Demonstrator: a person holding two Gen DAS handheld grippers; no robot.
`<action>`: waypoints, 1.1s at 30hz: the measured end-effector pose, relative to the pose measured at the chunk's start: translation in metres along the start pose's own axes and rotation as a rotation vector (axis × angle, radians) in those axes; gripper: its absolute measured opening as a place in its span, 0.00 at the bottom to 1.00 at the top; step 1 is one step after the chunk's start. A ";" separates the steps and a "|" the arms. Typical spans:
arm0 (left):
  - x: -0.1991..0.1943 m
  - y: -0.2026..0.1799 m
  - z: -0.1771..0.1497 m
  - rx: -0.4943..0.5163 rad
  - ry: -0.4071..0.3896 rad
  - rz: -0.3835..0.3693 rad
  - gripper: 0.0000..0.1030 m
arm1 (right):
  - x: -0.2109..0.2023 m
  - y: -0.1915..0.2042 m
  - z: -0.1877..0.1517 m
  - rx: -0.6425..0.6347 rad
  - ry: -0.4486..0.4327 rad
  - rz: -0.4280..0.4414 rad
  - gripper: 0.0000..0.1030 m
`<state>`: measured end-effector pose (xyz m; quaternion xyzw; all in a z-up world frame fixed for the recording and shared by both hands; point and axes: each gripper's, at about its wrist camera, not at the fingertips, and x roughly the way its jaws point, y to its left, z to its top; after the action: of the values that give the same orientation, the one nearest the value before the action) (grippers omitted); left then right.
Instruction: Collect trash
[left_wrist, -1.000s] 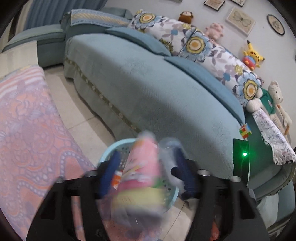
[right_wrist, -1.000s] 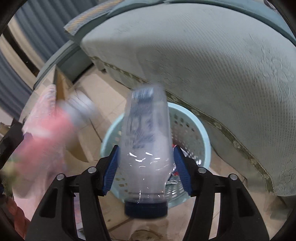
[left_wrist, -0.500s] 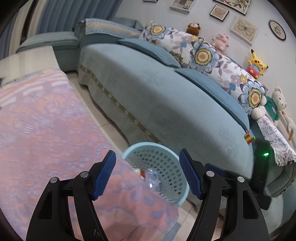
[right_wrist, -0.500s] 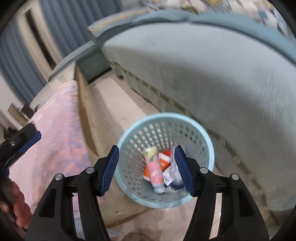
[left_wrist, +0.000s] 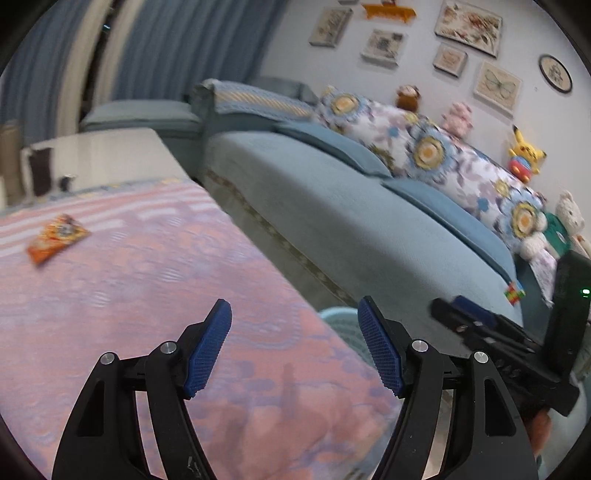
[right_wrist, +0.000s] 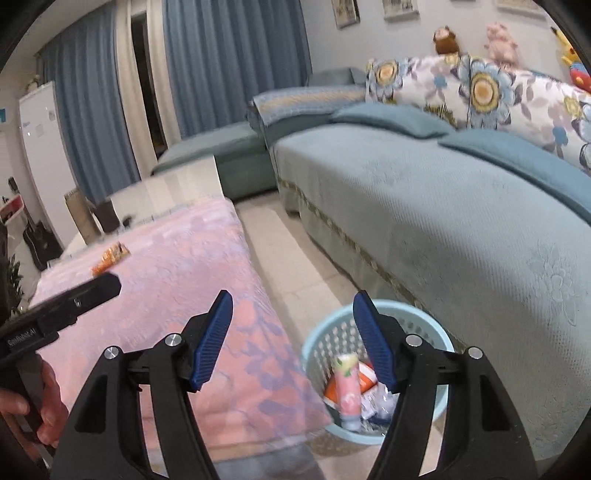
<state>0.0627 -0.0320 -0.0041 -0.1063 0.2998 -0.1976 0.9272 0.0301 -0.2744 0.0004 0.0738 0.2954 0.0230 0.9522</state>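
Both grippers are empty. The left gripper (left_wrist: 294, 349) has its blue-padded fingers apart over the pink patterned cloth on the worktop (left_wrist: 122, 280); the right gripper (right_wrist: 291, 339) has just been opening, with nothing between its fingers, above the pale blue perforated plastic basket (right_wrist: 436, 332) on the floor beside the teal sofa (right_wrist: 461, 229). The basket already holds a pink tube (right_wrist: 349, 391), an orange wrapper and a clear bottle. One piece seems left: a flat orange snack packet (left_wrist: 55, 240) at the far side of the cloth, well apart from both grippers. The packet lies flush on soft fabric, so closing fingers could pinch the cloth with it or slide it away, and dragging the cloth could pull it off the worktop edge
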 end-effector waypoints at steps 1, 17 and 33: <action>-0.005 0.002 0.000 -0.008 -0.019 0.015 0.68 | -0.005 0.004 0.000 0.005 -0.024 0.006 0.63; -0.029 -0.063 -0.026 0.193 -0.193 0.147 0.88 | -0.063 0.019 -0.039 -0.050 -0.226 -0.281 0.75; -0.003 -0.074 -0.033 0.170 -0.137 0.187 0.88 | -0.048 -0.005 -0.048 -0.012 -0.127 -0.296 0.74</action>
<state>0.0181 -0.0995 -0.0059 -0.0122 0.2265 -0.1274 0.9656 -0.0369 -0.2773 -0.0128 0.0250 0.2419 -0.1203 0.9625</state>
